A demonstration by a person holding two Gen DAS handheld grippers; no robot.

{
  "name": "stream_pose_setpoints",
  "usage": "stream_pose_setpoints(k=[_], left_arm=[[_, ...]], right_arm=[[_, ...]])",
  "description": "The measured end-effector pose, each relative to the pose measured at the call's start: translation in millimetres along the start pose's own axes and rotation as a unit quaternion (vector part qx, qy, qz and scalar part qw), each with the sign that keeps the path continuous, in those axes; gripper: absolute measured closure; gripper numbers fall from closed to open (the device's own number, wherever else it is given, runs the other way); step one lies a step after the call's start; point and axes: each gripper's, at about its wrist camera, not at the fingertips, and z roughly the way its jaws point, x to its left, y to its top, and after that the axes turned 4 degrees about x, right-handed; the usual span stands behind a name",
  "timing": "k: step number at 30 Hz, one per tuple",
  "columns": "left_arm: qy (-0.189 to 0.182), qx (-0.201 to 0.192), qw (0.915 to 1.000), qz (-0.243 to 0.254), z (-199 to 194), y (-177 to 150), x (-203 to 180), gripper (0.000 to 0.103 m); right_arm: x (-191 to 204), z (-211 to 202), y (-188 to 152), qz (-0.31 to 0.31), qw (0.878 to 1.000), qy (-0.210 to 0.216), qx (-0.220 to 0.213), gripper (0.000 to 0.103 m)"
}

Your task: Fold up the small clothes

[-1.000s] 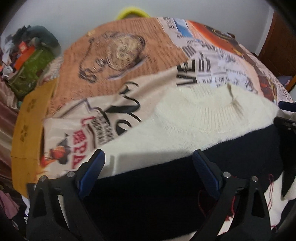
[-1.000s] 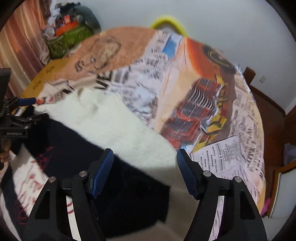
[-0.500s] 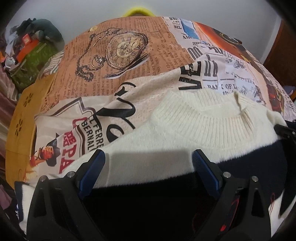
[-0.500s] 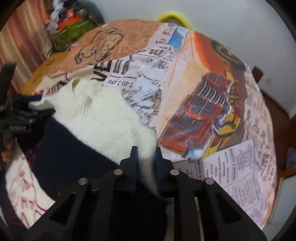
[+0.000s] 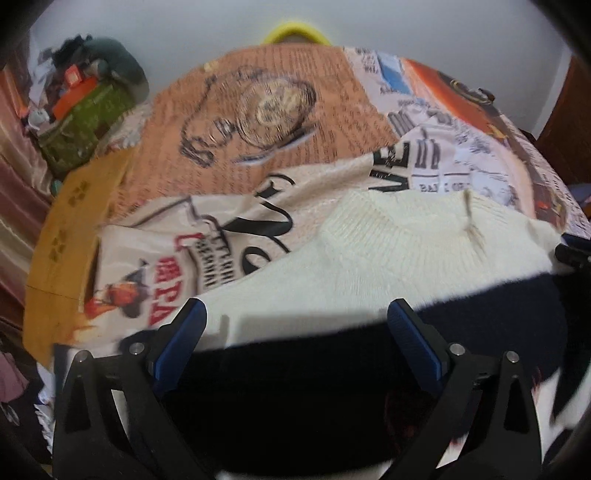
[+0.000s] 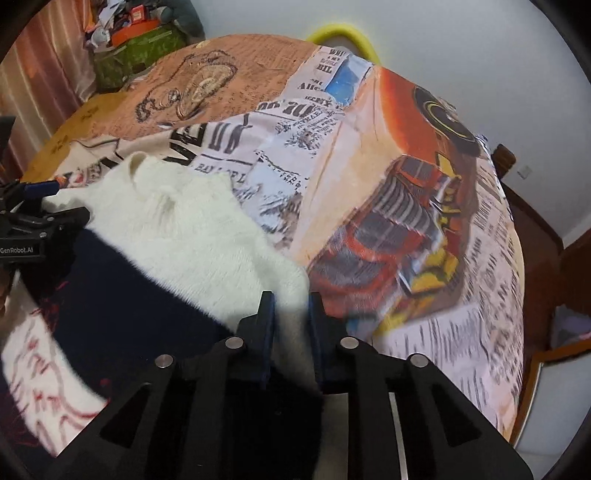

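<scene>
A small knit sweater (image 5: 388, 258), cream at the top with a ribbed collar and dark navy below, lies on the round table with a printed cloth (image 5: 258, 147). It also shows in the right wrist view (image 6: 192, 229). My left gripper (image 5: 295, 332) is open, its blue-padded fingers (image 5: 181, 339) spread over the cream and navy band at the sweater's left side. My right gripper (image 6: 290, 317) is shut on the sweater's right shoulder edge, with cream fabric pinched between the fingers. The left gripper (image 6: 33, 210) shows at the left edge of the right wrist view.
A green bag (image 5: 85, 125) with clutter stands beyond the table at the far left. A yellow chair back (image 5: 295, 31) rises behind the table. A wooden chair (image 6: 546, 236) stands to the right. The printed cloth (image 6: 388, 166) spreads right of the sweater.
My right gripper closed on the sweater's right shoulder half a second ago and still holds it. My left gripper stayed open and shifted slightly over the sweater; its view is blurred by motion.
</scene>
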Motion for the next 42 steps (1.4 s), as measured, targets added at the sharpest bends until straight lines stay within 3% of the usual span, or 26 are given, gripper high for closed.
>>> stream_pose_setpoints(k=[2,6,12,17,23,25,27,33,36,38,42], left_arm=[[-0.001,-0.017,0.9999,-0.002,-24,-9,9,0.003],[-0.005,-0.047,0.9987,-0.019,-70,-31,38,0.003],[0.019,-0.056,0.9956,-0.073,-104,-68,106,0.002],[0.031,-0.037,0.9931,-0.106,-103,-101,154,0.002],[0.089,-0.016,0.9957,-0.022,-81,-127,150,0.002],[0.126,-0.02,0.9918,0.009,-71,-129,141,0.002],[0.14,-0.02,0.9898,0.019,-60,-127,139,0.002],[0.14,-0.033,0.9896,0.003,-38,-110,138,0.004],[0.107,-0.029,0.9938,-0.008,-32,-104,137,0.032],[0.091,-0.021,0.9954,-0.02,-30,-100,139,0.058],[0.067,-0.014,0.9959,-0.058,-36,-99,147,0.084]], right_arm=[[-6,-19,-8,0.015,1.0,0.013,-0.013,0.084],[-18,-56,-28,0.054,0.997,0.037,-0.041,0.07],[-16,-95,-70,0.073,0.994,0.024,-0.072,0.057],[-14,-107,-103,0.093,0.993,0.004,-0.078,0.05],[-18,-112,-147,0.134,0.988,-0.017,-0.074,0.041],[-19,-110,-163,0.142,0.987,-0.034,-0.065,0.041],[-22,-111,-176,0.154,0.985,-0.046,-0.066,0.041],[-36,-113,-208,0.226,0.972,-0.028,-0.064,0.041],[-41,-113,-220,0.243,0.968,-0.037,-0.059,0.041],[-48,-113,-227,0.255,0.964,-0.045,-0.055,0.041],[-63,-109,-236,0.279,0.958,-0.049,-0.045,0.041]])
